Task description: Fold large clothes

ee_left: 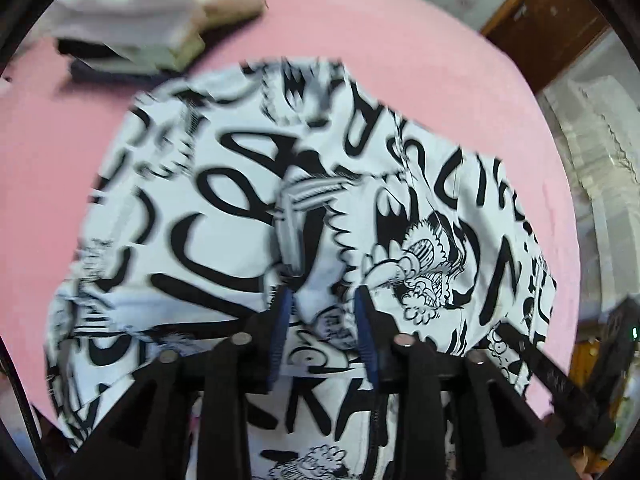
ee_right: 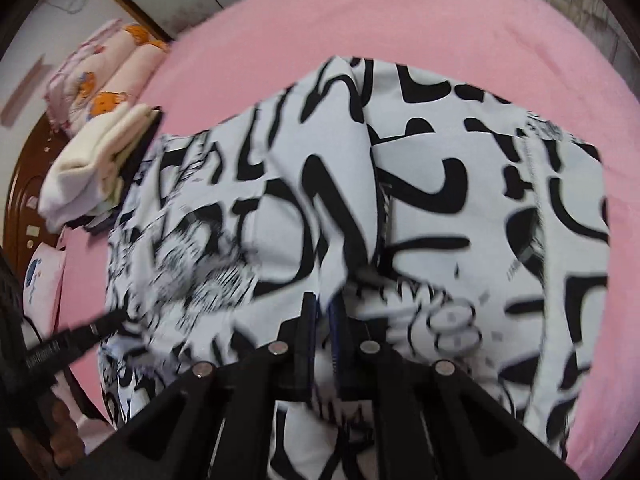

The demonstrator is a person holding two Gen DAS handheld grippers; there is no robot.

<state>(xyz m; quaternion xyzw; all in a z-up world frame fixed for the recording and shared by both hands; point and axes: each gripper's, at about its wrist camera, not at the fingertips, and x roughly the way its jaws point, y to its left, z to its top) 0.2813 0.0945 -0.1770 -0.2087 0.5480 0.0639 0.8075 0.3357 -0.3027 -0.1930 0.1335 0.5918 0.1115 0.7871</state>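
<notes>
Right gripper (ee_right: 322,308) pinches graffiti-print garment (ee_right: 440,200) (lettering blurred, unreadable).

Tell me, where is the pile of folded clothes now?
The pile of folded clothes lies on the pink bed sheet, upper left in both views, beside the black-and-white printed garment.

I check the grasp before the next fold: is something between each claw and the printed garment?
Nothing visible is. The left claw has the printed garment directly between its open fingers, and the right claw is pinched on the same cloth.

Pink bed (ee_left: 360,24): printed garment (ee_left: 224,184), folded clothes stack (ee_left: 132,20) on it.
</notes>
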